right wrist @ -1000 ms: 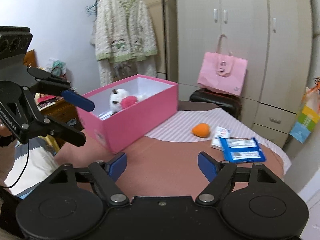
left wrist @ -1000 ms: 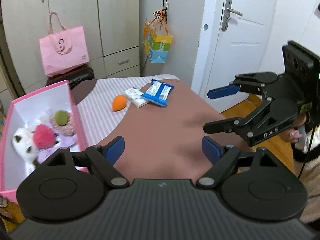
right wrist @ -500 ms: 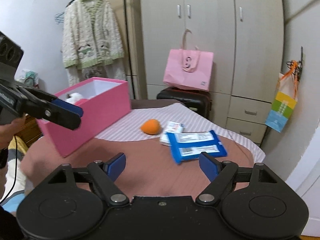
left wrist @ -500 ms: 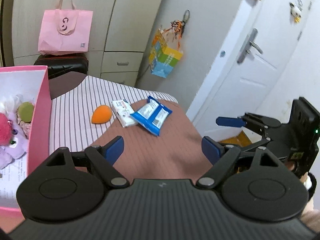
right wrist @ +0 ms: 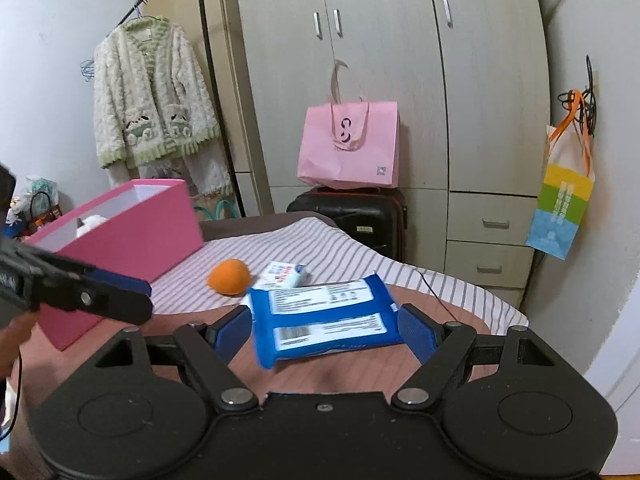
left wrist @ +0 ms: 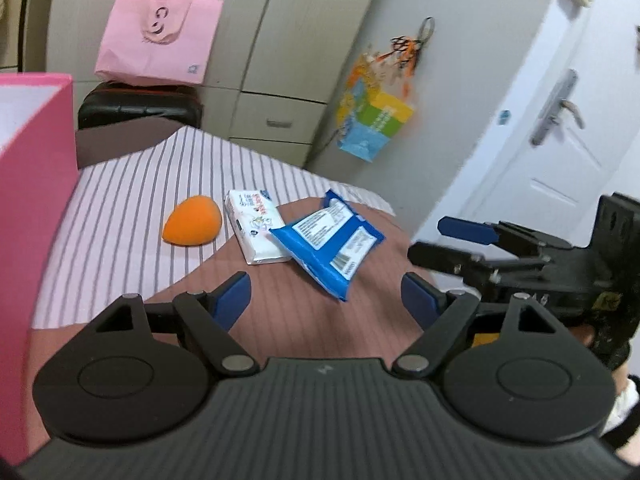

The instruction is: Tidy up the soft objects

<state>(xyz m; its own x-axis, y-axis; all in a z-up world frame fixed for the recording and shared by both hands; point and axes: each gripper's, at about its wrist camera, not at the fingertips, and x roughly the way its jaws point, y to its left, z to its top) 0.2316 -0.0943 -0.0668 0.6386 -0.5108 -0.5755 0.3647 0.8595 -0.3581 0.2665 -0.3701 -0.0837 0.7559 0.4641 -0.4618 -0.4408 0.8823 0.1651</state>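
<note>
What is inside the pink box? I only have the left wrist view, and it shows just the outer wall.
Observer: The right wrist view looks over the rim of the pink box. Something white and fluffy shows inside; the rest is hidden.
Operator: Is my right gripper lined up on anything?
Observer: In its own view the blue pack lies framed between the open fingers of the right gripper. I can't confirm contact.
Operator: Where does the left gripper sit from there?
Observer: The left gripper comes in from the left edge, in front of the box, holding nothing.
</note>
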